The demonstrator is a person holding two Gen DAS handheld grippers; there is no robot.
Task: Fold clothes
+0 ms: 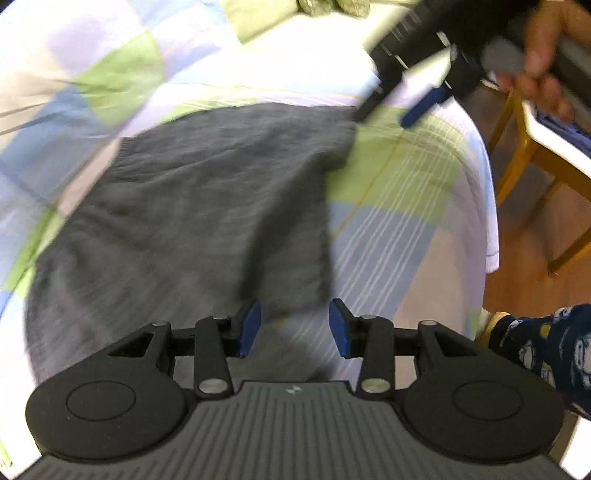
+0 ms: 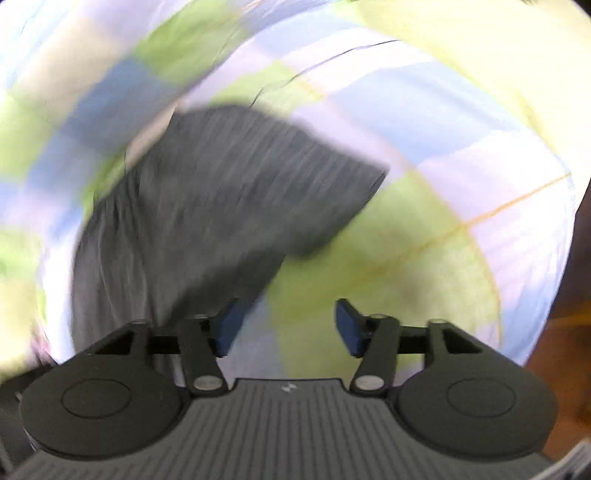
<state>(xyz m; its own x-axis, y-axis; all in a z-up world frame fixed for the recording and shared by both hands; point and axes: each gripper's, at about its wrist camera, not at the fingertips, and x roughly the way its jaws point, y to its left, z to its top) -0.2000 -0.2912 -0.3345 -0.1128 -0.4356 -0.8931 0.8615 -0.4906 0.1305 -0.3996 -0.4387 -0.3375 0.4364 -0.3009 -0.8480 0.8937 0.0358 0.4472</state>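
Observation:
A dark grey garment (image 1: 207, 192) lies spread on a bed with a green, blue and white checked sheet (image 1: 399, 206). My left gripper (image 1: 295, 326) stands open at the garment's near right corner. That corner lies just past the gap, and the blue pads (image 1: 251, 326) do not press it. My right gripper (image 1: 391, 110), held by a hand (image 1: 535, 70), hovers open at the garment's far right corner. In the blurred right wrist view the right gripper (image 2: 290, 328) is open over the sheet (image 2: 388, 258), with the garment (image 2: 221, 203) to its left and nothing between its fingers.
The bed's right edge (image 1: 487, 192) drops to a wooden floor (image 1: 535, 240). A wooden chair with a white top (image 1: 543, 147) stands beside the bed. A navy patterned sleeve (image 1: 546, 350) shows at the lower right. A green pillow (image 1: 258, 18) lies at the far end.

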